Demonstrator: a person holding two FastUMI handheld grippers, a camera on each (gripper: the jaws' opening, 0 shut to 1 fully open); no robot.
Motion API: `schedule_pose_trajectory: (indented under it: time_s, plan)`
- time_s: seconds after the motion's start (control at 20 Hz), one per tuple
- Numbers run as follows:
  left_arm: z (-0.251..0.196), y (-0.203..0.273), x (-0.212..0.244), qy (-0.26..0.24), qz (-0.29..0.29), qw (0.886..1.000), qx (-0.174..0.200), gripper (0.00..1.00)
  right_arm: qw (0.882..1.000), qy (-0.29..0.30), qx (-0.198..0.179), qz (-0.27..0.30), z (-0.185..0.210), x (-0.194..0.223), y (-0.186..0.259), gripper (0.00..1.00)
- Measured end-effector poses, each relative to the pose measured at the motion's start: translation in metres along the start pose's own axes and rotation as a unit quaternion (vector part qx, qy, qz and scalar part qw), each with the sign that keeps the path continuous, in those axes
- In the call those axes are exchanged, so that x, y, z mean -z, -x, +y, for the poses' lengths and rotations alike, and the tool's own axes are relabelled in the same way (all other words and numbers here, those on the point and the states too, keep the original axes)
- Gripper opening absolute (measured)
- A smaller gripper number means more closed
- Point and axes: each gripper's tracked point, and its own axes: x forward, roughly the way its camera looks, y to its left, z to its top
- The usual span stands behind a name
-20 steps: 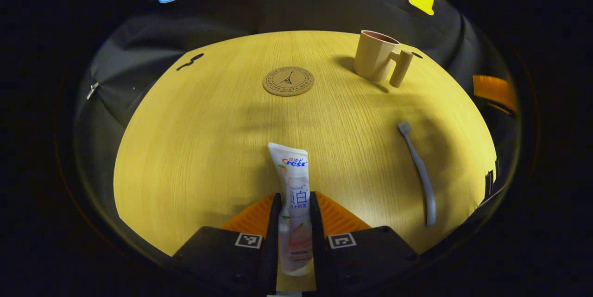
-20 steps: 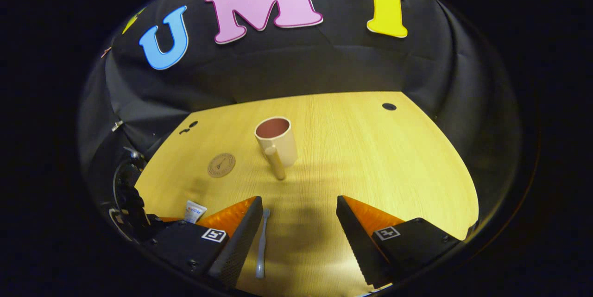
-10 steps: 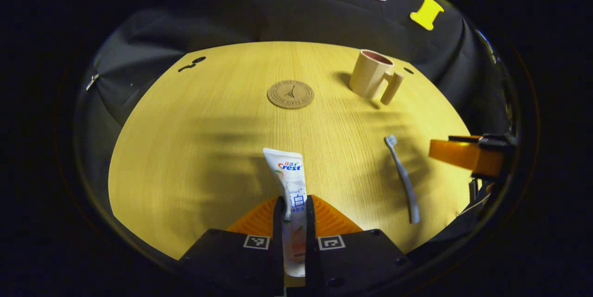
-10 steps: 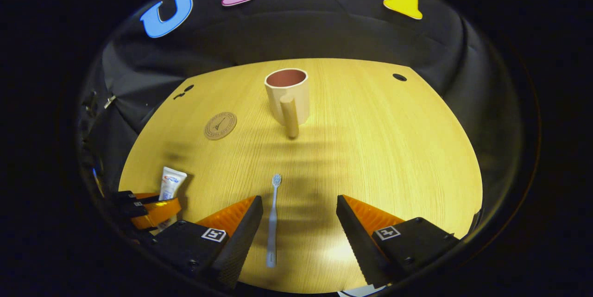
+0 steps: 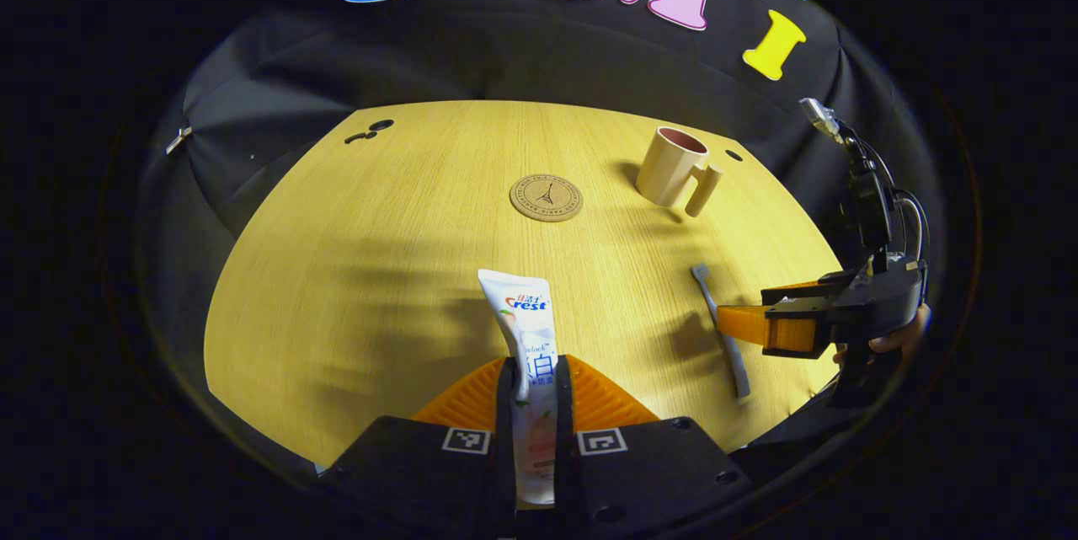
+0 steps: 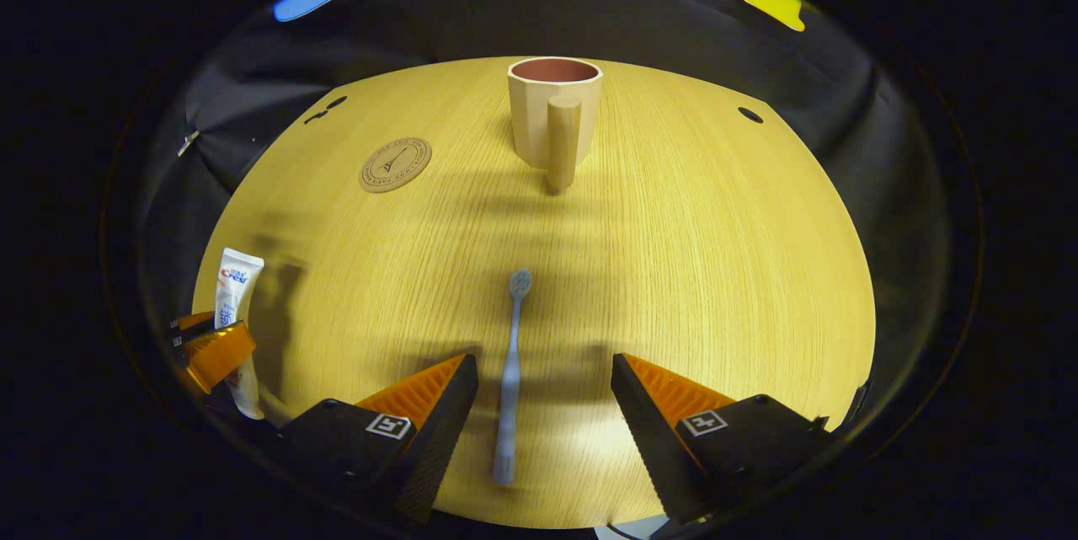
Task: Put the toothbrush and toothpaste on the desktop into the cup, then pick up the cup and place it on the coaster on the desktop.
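- Toothpaste: white tube, clamped between both fingers of the left gripper; crimped end points forward past the fingertips, tube body tilted up off the desktop. In the right gripper view the same tube stands far to the left, held by the left gripper.
- Toothbrush: grey, lying flat on the desktop between the spread fingers of the right gripper, nearer its left finger; neither finger touches it. Handle end lies nearest, bristle head points forward toward the cup. In the left gripper view it lies to the right of the fingers, partly crossed by the right gripper.
- Right gripper: fingers wide apart, grasping nothing; a hand holds its body.
- Coaster: round, brown, flat on the desktop, ahead of the left fingertips and slightly right; bare. In the right gripper view it lies ahead and left.
- Cup: beige, upright, dark inside, straight ahead of the right fingers, handle facing them. In the left gripper view it stands right of the coaster, apart from it.
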Motion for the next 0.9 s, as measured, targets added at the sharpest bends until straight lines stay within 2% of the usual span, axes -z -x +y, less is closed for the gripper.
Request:
schedule_pose_trajectory:
  time_s: [0.4, 0.65, 0.75, 0.8, 0.85, 0.9]
  plan:
    - [0.009, 0.009, 0.009, -0.010, 0.002, 1.000, 0.008, 0.23, 0.999, -0.023, 0.005, 0.034, 0.012, 0.020, -0.012, 0.98]
    - [0.013, 0.009, 0.015, -0.006, 0.007, 1.000, 0.017, 0.23, 0.999, -0.023, 0.006, 0.048, 0.015, 0.018, -0.014, 0.83]
    - [0.014, 0.009, 0.019, -0.010, 0.008, 1.000, 0.023, 0.23, 0.998, -0.032, 0.012, 0.046, 0.016, 0.015, -0.015, 0.39]
    - [0.014, 0.010, 0.021, -0.013, 0.009, 1.000, 0.026, 0.23, 0.998, -0.035, 0.011, 0.045, 0.017, 0.015, -0.017, 0.44]
    - [0.015, 0.011, 0.021, -0.016, 0.009, 0.999, 0.029, 0.23, 0.998, -0.040, 0.016, 0.041, 0.016, 0.013, -0.016, 0.43]
    - [0.015, 0.011, 0.023, -0.018, 0.009, 0.999, 0.031, 0.23, 0.998, -0.047, 0.017, 0.040, 0.016, 0.014, -0.017, 0.14]
